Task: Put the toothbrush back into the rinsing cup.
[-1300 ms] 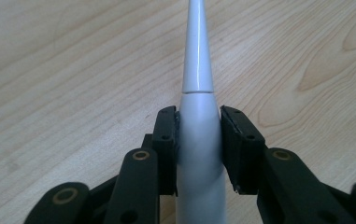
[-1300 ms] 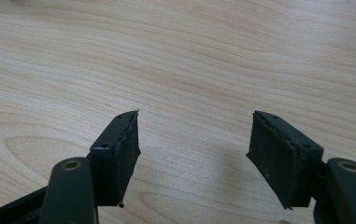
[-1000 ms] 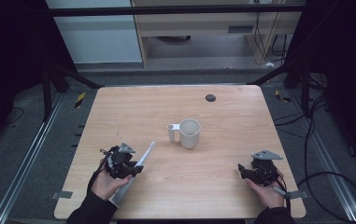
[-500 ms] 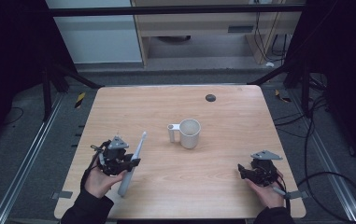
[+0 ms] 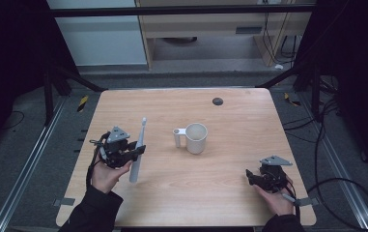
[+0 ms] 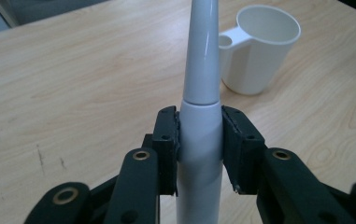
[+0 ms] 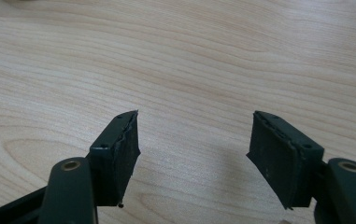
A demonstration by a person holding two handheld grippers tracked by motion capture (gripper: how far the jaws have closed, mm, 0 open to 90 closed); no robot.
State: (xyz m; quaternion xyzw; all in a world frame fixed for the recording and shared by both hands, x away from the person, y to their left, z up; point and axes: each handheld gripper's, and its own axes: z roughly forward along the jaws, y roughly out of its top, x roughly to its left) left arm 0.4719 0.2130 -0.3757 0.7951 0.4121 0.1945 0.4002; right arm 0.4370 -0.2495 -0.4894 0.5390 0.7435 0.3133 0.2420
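I am holding the toothbrush clenched in the left fingers, its long axis pointing toward the cup ahead; right fingers are resting released.

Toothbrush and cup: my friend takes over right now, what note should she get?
Left gripper: shut on the white electric toothbrush, gripped at its body, head pointing away across the table.
Right gripper: open, holding nothing, low over bare wood at the near right.
White cup: upright mid-table, nothing visible inside.
Done: toothbrush is gripped.
Left, probably: stand the toothbrush in the cup.
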